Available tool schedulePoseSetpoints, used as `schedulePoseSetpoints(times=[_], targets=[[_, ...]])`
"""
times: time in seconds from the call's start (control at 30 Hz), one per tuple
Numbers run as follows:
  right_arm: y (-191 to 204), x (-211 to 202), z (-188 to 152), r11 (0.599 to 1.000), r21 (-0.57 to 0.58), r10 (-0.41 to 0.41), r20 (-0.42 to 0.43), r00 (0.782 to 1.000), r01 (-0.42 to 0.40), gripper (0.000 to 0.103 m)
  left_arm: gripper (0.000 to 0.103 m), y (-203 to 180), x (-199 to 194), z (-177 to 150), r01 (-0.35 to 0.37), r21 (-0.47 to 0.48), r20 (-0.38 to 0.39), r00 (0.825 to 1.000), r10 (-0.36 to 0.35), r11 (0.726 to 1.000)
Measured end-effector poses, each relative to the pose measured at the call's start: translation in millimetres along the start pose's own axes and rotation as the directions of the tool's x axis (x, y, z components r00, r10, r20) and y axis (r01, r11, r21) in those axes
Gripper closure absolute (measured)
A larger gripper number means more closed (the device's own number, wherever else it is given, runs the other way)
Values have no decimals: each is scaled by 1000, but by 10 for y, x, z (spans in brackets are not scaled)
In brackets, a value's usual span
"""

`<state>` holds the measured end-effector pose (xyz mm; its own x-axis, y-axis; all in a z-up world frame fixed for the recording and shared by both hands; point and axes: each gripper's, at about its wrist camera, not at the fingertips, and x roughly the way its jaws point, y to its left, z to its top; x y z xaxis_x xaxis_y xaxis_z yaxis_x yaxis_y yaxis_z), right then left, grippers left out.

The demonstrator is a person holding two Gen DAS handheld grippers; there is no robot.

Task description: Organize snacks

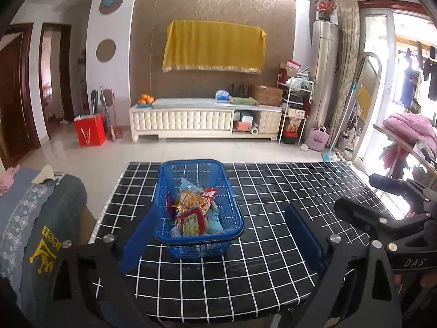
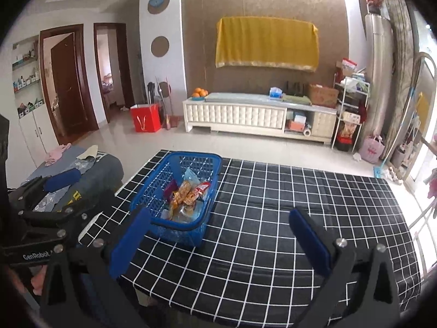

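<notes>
A blue mesh basket (image 1: 167, 180) stands on the black checked table (image 1: 273, 218), filled with several snack packets (image 1: 194, 207) in orange, red and pale blue wrappers. My left gripper (image 1: 222, 235) is open just short of the basket's near end, nothing between its blue pads. In the right wrist view the same basket (image 2: 153, 188) with its snack packets (image 2: 188, 194) sits at the table's left side. My right gripper (image 2: 221, 240) is open and empty over bare tablecloth, to the right of the basket. The left gripper's body (image 2: 49, 213) shows at that view's left edge.
A sofa arm with grey-green cloth (image 1: 49, 218) borders the table's left side. Beyond the table lies tiled floor, a white TV cabinet (image 1: 204, 120), a red bag (image 1: 90, 132) and a rack (image 1: 295, 104). The right gripper's body (image 1: 387, 218) reaches in at the right.
</notes>
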<state>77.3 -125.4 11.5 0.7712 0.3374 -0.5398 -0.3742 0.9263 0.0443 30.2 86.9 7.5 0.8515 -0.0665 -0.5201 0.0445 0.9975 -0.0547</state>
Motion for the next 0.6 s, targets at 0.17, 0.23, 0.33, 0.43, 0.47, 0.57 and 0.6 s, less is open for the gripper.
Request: schedulePoseSetpoints(times=[0.17,0.23,0.33,0.43,0.47,0.57,0.6], targets=[[18,-259,-140,1000,11,-6,46,999,6,0,10,-130,-251,-115,14,26,35,999,-15,1000],[18,-340,-201,1000,17,-11,55,998,10,0,10,-157,-310,-163,15,29,41,999,-16,999],[24,-411,-271,1000,15,-23,66,998,22,0,10,-195,-382,-242,13,33,47,999,-14,999],[2,-451,-339,999,20,-39,63,997,37,0,10,-230,-404,-289,19,34,41,999,-21,999],[-15,-463,-356,999,24,-39,63,997,38,0,10,-237,-413,-304,23,33,41,999,-25,999],[-26,-477,-381,998,32,-48,61,997,46,0,10,-257,-438,-318,24,34,45,999,-25,999],[-27,-489,-396,998,32,-48,62,997,47,0,10,-263,-444,-319,22,35,46,999,-24,999]])
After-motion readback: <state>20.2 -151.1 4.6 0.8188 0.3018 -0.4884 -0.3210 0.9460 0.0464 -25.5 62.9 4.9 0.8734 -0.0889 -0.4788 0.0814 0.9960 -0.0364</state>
